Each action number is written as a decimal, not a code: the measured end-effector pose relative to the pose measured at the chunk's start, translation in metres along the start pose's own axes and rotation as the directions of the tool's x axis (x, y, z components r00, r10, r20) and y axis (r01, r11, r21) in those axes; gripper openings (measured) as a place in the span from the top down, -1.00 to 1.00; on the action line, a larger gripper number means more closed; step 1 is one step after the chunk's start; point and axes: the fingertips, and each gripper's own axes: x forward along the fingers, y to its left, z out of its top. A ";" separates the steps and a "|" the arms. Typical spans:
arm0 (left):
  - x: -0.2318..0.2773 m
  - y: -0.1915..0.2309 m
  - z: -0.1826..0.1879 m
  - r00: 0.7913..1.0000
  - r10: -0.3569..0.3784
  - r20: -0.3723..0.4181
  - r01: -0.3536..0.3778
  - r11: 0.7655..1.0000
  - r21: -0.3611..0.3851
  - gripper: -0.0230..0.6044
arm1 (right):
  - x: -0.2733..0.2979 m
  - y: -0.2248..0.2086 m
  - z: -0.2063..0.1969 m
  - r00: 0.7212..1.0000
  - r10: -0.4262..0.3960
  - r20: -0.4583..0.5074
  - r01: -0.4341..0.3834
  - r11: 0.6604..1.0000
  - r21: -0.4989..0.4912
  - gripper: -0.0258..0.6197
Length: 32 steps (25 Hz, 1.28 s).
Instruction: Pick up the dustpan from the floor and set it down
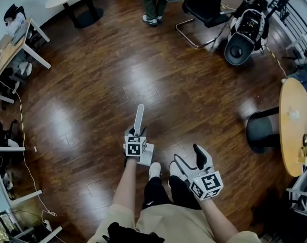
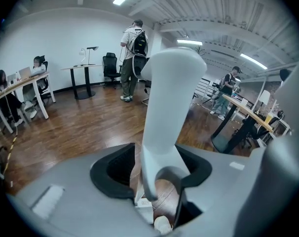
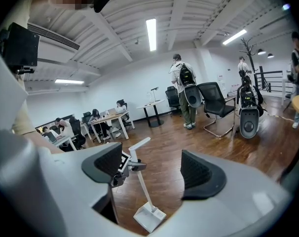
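Standing item: dustpan (image 1: 139,116), upright, its pan flat on the wood floor (image 1: 92,85).
Left gripper (image 1: 136,132): jaws slack around the dustpan's handle (image 2: 167,107), a gap showing at one pad.
Right gripper (image 1: 187,158): jaws apart, nothing between, off to the side.

An open-plan office: people (image 3: 60,125) at laptops along desks (image 3: 107,118), black office chairs (image 3: 214,101), wood-laminate floor (image 1: 118,75)

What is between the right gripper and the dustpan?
Bare wooden floor only: the right gripper view shows nothing else between the right gripper and the dustpan.
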 end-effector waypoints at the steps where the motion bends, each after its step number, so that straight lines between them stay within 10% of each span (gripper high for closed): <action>1: 0.000 0.000 0.000 1.000 0.000 -0.003 0.000 1.000 -0.001 0.25 | 0.000 0.000 0.001 1.000 0.000 0.002 0.000 1.000 0.000 -0.21; 32: -0.113 -0.010 0.020 0.985 0.105 0.134 -0.102 0.994 -0.028 -0.65 | 0.007 0.019 0.041 0.992 0.069 0.102 -0.068 0.998 -0.011 -0.21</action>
